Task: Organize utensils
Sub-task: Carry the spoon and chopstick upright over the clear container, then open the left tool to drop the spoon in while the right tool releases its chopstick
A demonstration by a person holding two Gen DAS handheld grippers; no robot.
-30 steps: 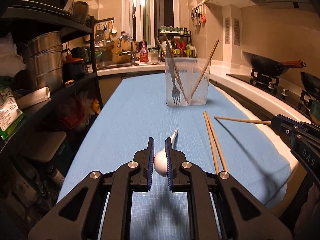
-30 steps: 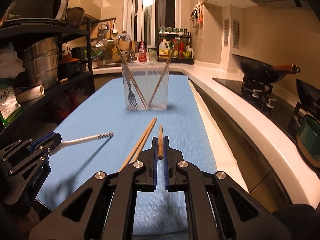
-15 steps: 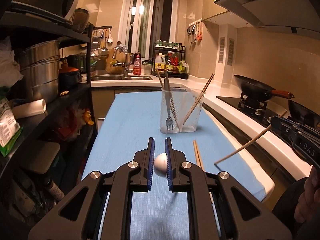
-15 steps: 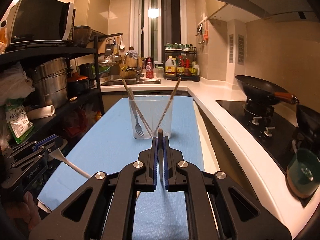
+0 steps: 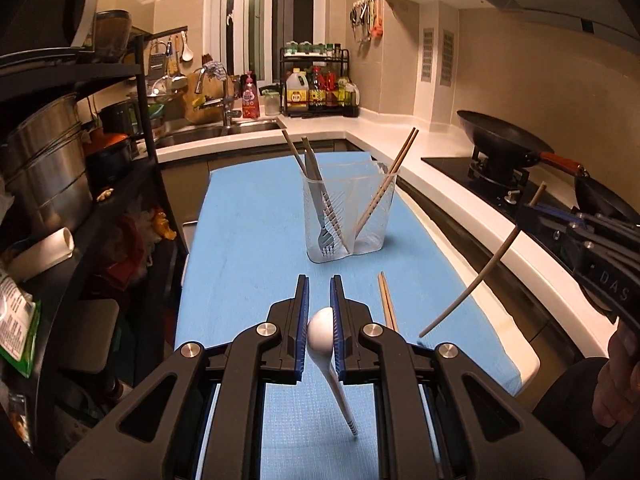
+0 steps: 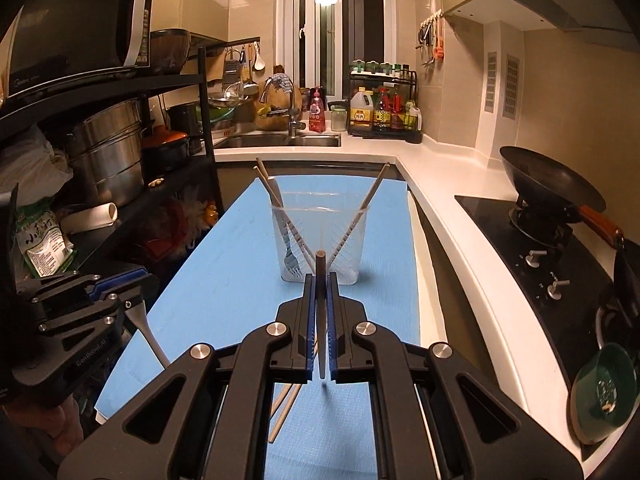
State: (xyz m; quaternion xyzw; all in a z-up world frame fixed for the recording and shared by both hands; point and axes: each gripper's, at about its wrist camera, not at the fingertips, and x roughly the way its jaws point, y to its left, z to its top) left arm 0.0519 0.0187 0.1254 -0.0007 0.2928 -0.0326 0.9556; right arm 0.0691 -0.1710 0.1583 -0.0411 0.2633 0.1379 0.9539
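Dangling white spoon [image 5: 325, 344], seemingly striped handle tip, bare wooden chopstick [image 6: 320, 280]

You hold a white spoon [image 5: 321, 333] whose handle tip carries dark stripes, in a black left gripper [image 5: 319, 316] with blue pads. Your right gripper [image 6: 320, 312] is the same black and blue, around a tan chopstick [image 6: 320, 280]. The surface [image 5: 248, 240] is light blue. A clear cup [image 5: 347, 216] holds a grey fork [image 5: 325, 220] and tan chopsticks.
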